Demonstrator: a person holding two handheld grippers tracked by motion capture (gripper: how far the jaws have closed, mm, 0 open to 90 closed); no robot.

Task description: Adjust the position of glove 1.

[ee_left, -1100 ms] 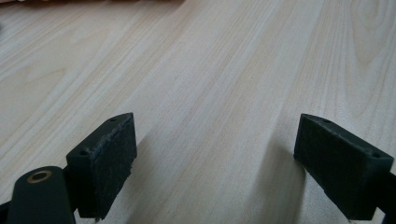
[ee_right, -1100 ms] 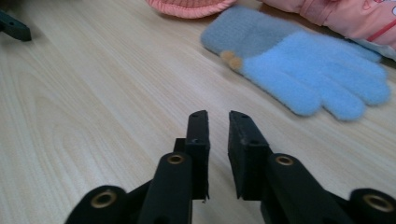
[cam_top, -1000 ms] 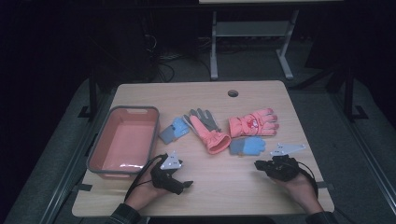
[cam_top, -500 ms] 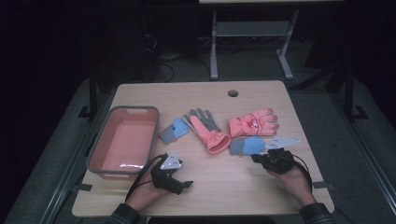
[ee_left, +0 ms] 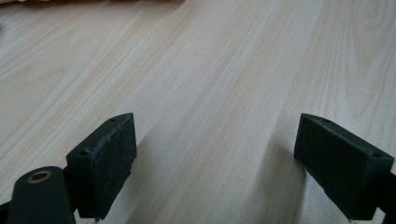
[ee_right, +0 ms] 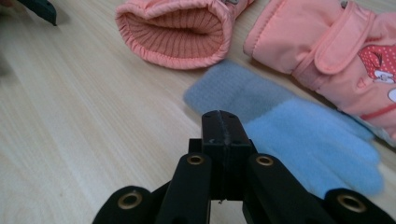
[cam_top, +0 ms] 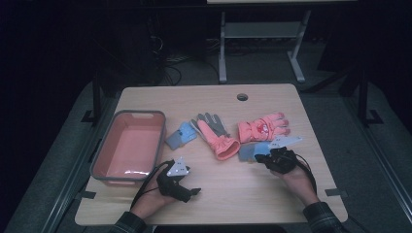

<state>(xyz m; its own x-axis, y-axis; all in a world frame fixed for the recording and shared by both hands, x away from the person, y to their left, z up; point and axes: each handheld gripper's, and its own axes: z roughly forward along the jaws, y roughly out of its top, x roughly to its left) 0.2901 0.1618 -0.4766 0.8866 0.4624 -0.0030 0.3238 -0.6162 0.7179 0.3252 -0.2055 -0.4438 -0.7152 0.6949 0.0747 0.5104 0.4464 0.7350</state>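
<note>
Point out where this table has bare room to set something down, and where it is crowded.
Bare wood lies along the far edge around the cable hole, and near the front between the left gripper and right gripper. The pink bin stands empty. The middle band, blue glove to pink ski glove, is crowded.

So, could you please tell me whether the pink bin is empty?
Empty: the high view shows the pink bin's bare floor; all gloves lie outside it.

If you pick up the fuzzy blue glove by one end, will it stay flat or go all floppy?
Probably floppy: the blue glove looks like soft fleece lying flat on the table, so the free end would likely droop. It looks thin, so likely light. The fuzzy cloth should not slip much. The right gripper, shut just before it, holds nothing.
</note>
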